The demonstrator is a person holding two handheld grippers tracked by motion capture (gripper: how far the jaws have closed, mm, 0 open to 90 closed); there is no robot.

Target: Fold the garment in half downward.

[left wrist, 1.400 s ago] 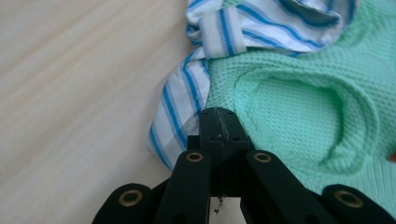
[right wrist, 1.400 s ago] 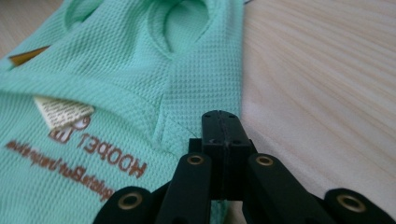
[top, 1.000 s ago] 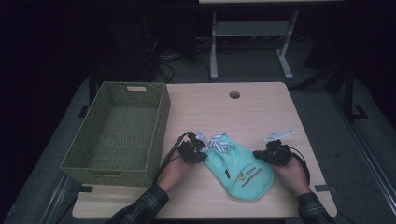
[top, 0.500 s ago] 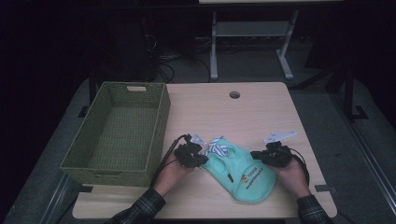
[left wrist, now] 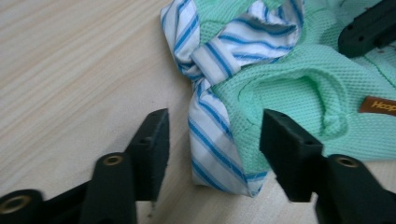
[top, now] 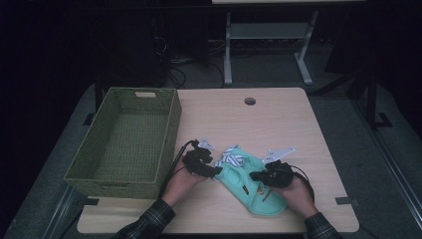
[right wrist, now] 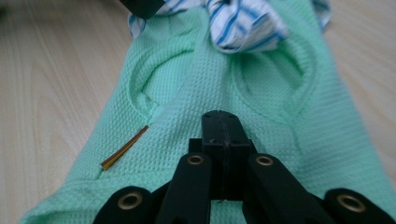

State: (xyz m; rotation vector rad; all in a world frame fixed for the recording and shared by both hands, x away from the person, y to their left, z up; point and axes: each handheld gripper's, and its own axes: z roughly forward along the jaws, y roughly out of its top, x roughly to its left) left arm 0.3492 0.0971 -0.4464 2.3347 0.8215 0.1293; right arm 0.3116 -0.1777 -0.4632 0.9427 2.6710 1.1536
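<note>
A mint-green mesh garment (top: 239,183) with a blue-and-white striped collar (top: 233,157) lies flat on the wooden table (top: 259,119). My left gripper (top: 215,171) is at the garment's left edge. In the left gripper view its jaws (left wrist: 217,140) have just been opening and now stand apart, with the striped collar (left wrist: 210,130) lying loose between them, untouched by the pads. My right gripper (top: 256,176) is over the garment's middle. In the right gripper view it (right wrist: 222,126) is shut, its tip low over the green mesh (right wrist: 187,70), near a brown label (right wrist: 125,148).
A green woven basket (top: 171,124) stands at the table's left side, close to my left hand. A round cable hole (top: 250,101) sits near the far edge. Bare wood lies beyond and to the right of the garment.
The left jaws have opened and let go of the striped collar. The right gripper has slid left across the garment toward its middle, still shut.
</note>
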